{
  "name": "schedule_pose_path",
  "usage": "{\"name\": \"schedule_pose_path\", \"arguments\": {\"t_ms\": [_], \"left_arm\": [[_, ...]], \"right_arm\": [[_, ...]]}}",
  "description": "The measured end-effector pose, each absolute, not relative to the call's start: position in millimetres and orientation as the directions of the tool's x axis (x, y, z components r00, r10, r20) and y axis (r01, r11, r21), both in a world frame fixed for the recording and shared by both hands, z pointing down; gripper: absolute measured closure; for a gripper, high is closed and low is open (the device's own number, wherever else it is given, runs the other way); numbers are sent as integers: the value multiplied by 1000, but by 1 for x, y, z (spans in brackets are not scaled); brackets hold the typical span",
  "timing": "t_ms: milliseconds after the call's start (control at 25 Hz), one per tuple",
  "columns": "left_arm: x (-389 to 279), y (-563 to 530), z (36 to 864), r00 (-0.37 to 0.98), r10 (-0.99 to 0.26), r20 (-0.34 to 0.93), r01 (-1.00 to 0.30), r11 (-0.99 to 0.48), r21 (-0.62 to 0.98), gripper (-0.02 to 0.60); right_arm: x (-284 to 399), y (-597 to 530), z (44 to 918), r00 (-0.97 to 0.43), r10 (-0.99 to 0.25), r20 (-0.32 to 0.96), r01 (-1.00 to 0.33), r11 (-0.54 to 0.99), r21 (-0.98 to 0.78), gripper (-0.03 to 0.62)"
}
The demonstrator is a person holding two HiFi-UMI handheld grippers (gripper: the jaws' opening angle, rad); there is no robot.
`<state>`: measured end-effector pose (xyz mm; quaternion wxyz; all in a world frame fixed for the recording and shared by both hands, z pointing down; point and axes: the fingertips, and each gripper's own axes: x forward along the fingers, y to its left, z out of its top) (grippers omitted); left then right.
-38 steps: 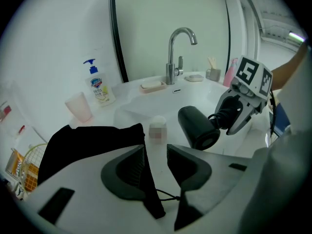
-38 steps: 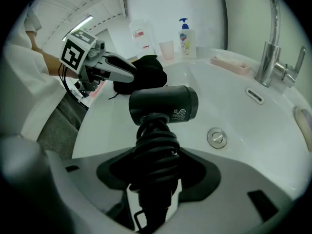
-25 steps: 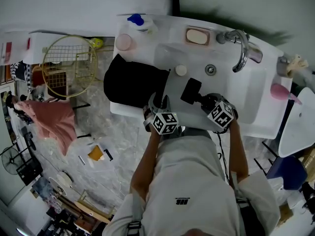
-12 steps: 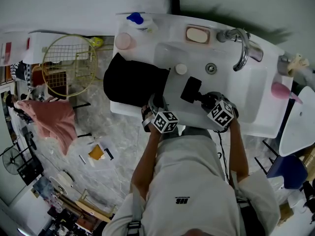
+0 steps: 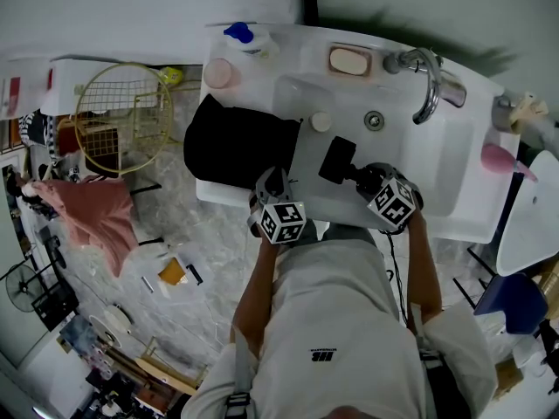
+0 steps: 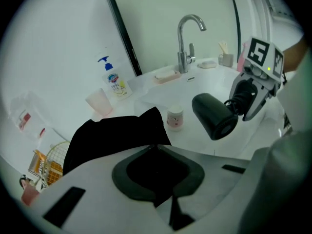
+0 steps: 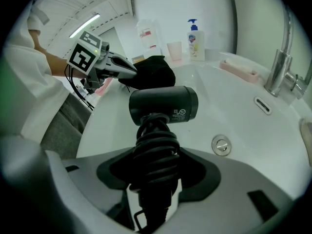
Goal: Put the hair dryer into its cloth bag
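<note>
The black cloth bag (image 5: 236,142) lies on the left counter of the white sink (image 5: 454,177). Seen from my left gripper view, the bag (image 6: 112,135) runs right up to the jaws and one corner stands raised. My left gripper (image 5: 272,182) is shut on the bag's near edge (image 6: 156,147). The black hair dryer (image 5: 338,157) hangs over the basin, its cord wound round the handle. My right gripper (image 5: 356,178) is shut on that wrapped handle (image 7: 153,155), and the barrel (image 7: 163,104) lies crosswise. The left gripper's camera sees the dryer (image 6: 214,115) to the right of the bag.
A small white jar (image 5: 321,124) stands between bag and basin. A pink cup (image 5: 220,74) and a soap bottle (image 5: 244,37) stand behind the bag. The faucet (image 5: 428,85) and soap dish (image 5: 351,63) are at the back. A wire basket (image 5: 122,116) is on the floor to the left.
My left gripper's jaws have closed on the bag's edge, and the gripper has drawn slightly back toward the person and up. The right gripper and hair dryer have stayed still.
</note>
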<state>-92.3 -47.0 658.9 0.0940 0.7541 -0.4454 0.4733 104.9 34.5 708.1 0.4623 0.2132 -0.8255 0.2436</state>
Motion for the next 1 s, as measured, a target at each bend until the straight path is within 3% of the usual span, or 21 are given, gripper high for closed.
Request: {"name": "schedule_pose_path", "arguments": {"t_ms": [480,760,1000], "left_arm": [[-96,-46,607,343,-617,708,-859,-511,-29,546],[-118,-43,603,337,-637,694,-889,-457,12,546],[-133,-46,595,375,-664,647,-914,-379,141,546]], "right_arm": [[72,39,683,-545,-76,835,-473,850,-231,330],[53,40,673,-568,-52,821,-421,875,-237,332],[35,41,664,-598,-15,801,-373,890,-261,332]]}}
